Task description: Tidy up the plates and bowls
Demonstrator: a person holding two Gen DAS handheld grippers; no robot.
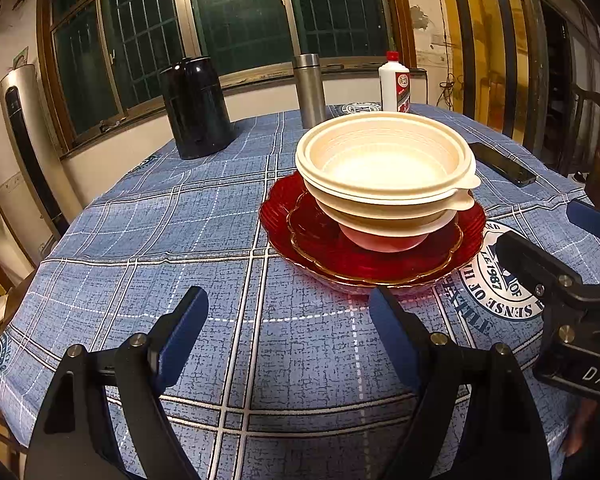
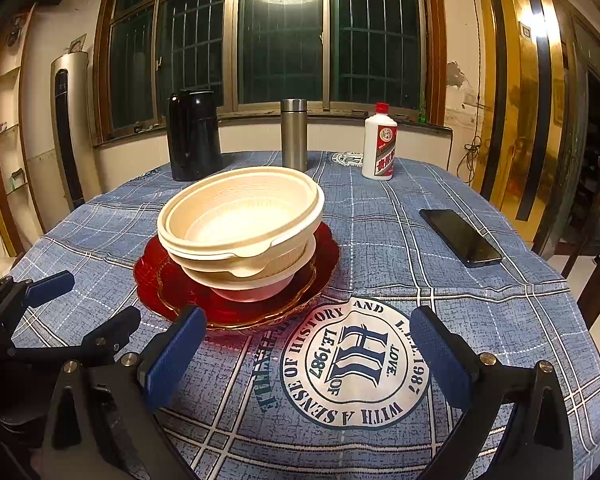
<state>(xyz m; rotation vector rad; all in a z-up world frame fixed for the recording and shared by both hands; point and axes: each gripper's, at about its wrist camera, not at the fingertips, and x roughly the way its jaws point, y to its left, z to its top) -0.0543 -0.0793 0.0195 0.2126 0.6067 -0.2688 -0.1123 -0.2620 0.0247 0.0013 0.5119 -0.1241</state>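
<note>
**Bowls and plates all stacked, both grippers empty**

Bowls (image 1: 386, 168) are nested into one cream-coloured pile, looks like three or maybe four of them, sitting on the red plates (image 1: 300, 236). There seem to be two plates, a smaller gold-rimmed one inside a bigger one, though I can't be totally sure of the count.

Relative to the left gripper (image 1: 288, 312), the whole stack is ahead and a bit off to the right of the jaws, with the near plate rim just past the right fingertip. Its jaws are spread wide with nothing between them except tablecloth (image 1: 180, 220).

For the right gripper (image 2: 308, 332), the stack is ahead and to the left, the plate rim just beside the left fingertip. Those jaws are wide apart too, holding nothing.

My read on progress: pretty much done. Everything that counts as dishware is in a single pile, and I don't see a stray bowl or plate anywhere. What's left on the table beyond the jaws is a black jug (image 1: 196, 108), a steel flask (image 1: 309, 90), a white bottle (image 1: 395, 84) and a phone (image 2: 460, 236), none touched. Maybe the top bowls want straightening, since they sit slightly crooked.
</note>
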